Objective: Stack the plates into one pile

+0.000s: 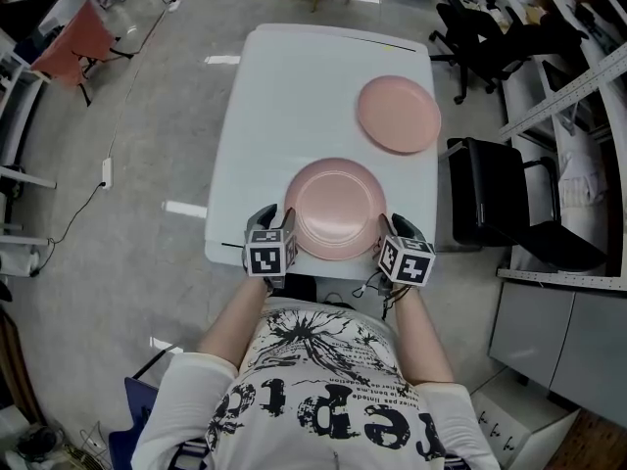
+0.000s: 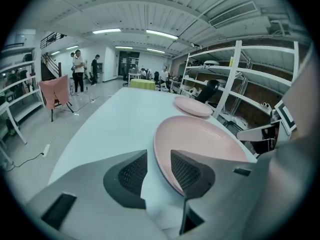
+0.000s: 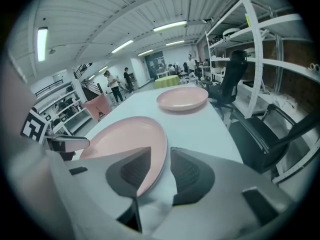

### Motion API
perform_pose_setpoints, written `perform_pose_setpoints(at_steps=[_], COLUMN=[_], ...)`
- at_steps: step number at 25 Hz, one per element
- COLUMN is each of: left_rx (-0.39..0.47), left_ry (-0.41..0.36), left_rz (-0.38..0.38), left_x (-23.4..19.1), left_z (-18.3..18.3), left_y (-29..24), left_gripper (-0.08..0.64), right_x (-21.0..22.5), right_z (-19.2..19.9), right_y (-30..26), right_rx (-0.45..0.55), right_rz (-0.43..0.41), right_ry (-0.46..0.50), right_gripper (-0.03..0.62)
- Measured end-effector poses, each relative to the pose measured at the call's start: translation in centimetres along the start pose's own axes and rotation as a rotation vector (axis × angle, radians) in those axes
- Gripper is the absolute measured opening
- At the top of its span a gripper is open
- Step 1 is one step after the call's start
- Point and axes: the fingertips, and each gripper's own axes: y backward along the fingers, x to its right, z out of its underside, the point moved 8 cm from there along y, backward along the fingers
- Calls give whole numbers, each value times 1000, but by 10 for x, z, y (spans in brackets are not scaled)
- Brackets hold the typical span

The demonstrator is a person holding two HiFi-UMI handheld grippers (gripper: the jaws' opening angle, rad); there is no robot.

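Left gripper (image 2: 159, 170) and right gripper (image 3: 160, 171) both spread, straddling the near plate (image 1: 336, 207) at opposite rims by the table (image 1: 294, 86) edge, far plate (image 1: 398, 114) well apart.

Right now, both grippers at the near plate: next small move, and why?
Probably close both jaws on the rim of the near plate: it sits between the open jaws of the left gripper and right gripper, ungripped, and the far plate lies apart, unstacked.

head view looks steeply down on the worktop (image 1: 294, 86); both gripper views sit low at its near edge, looking along it; all share the nearer plate (image 1: 336, 209).
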Motion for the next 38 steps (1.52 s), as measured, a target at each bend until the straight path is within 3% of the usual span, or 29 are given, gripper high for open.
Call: perform_pose_setpoints(at_steps=[2,3,6,7,15,21,31,38], left_rx=[26,40,76,87,121,115,127,112], left_ry=[-9,-17,-21,-15,112,85,99,84], left_rz=[-11,-15,-16,-10,62,122,199,190], left_x=[5,9,23,29,90,130,147,142], left_z=[-2,-4,-6,-6,13,3,-84,-149], left_y=[8,13,29,33,57,53,-13,-81], left_gripper=[142,102,13,3,3,3,3,3], right_x=[4,6,17,21,53,74,123,151], right_z=[-1,-2,0,2,16,8,-63,-132], right_y=[9,14,32,38,79,89,48,-17], right_rx=[28,42,76,81,99,105,133,82], right_rz=[-5,-4,-4,-11,-87,-164,-119,-116], right_ry=[15,25,36,29,107,99,43,50], right_gripper=[119,103,11,8,8,6,6,8])
